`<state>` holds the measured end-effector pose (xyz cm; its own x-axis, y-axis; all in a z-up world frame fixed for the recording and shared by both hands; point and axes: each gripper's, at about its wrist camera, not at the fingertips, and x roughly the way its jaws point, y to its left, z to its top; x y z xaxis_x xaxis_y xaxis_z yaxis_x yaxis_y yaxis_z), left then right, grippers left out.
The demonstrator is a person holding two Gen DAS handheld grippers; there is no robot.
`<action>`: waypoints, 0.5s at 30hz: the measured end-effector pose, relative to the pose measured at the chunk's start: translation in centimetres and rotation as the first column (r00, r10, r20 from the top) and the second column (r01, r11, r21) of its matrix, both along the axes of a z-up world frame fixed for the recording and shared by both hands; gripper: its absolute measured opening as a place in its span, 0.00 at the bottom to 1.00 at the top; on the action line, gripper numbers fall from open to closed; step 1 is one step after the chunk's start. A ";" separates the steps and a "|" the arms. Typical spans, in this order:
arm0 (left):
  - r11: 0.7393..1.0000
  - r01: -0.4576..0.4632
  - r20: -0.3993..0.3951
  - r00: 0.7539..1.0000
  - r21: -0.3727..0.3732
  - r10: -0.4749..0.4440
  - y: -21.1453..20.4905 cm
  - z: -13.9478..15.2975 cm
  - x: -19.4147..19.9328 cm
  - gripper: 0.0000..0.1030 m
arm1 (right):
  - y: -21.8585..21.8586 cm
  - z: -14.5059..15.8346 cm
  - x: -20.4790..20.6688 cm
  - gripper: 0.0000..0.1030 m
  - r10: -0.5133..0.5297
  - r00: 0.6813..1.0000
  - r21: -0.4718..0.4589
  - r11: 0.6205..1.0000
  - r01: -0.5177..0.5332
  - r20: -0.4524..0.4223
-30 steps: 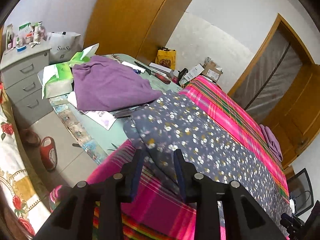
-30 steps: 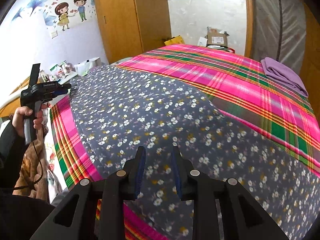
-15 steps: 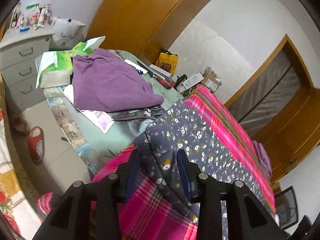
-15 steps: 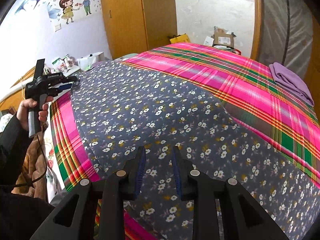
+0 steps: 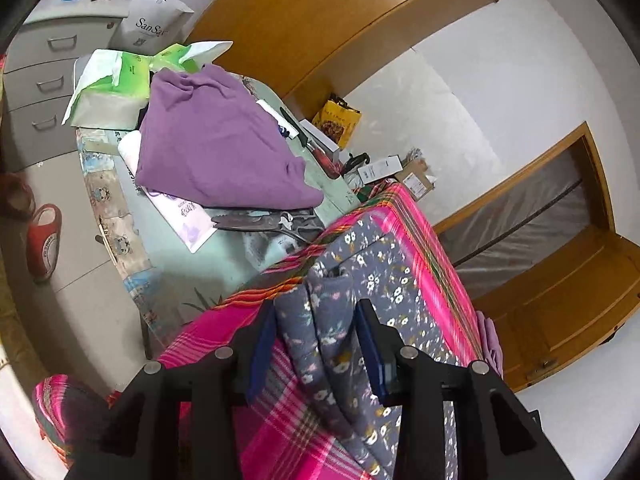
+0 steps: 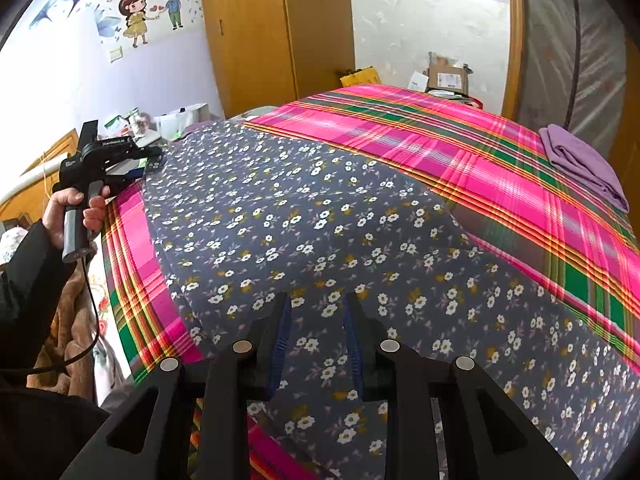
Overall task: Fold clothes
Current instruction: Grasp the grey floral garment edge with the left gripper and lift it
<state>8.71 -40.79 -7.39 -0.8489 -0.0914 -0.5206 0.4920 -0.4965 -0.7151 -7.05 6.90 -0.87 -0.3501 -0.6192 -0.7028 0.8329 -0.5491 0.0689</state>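
Folding a floral cloth [image 6: 320, 216] on the plaid bed [image 6: 500, 168].
Left view: the left gripper [image 5: 316, 312] has its jaws spread, just opened wider, with a bunched cloth corner between them, beside a surface [image 5: 224, 256] with a purple garment [image 5: 216, 152]. Right view: the right gripper [image 6: 316, 304] stands half spread over the flat cloth, holding nothing.

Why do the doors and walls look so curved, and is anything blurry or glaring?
Both views are fisheye, so the wardrobe and door frame bow and corners go black. Left wrist: sharp, soft even light. Right wrist: the plaid bedspread shows mild sheen; no real blur.
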 end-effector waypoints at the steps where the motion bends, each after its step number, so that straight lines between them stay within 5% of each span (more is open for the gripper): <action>1: 1.000 -0.004 0.001 1.000 -0.002 0.004 0.0 0.0 0.0 0.35 | 0.0 0.0 0.0 0.26 -0.001 1.000 -0.001 1.000 0.001 -0.001; 7: 0.999 -0.004 0.000 1.000 -0.051 0.004 0.4 0.8 0.0 0.20 | 0.2 0.0 -0.1 0.26 -0.011 1.000 -0.004 1.000 0.011 0.003; 15: 0.994 0.012 -0.061 0.998 -0.104 -0.019 1.2 3.5 -0.2 0.16 | 0.4 -0.1 -0.2 0.26 -0.015 1.000 -0.013 1.000 0.016 0.007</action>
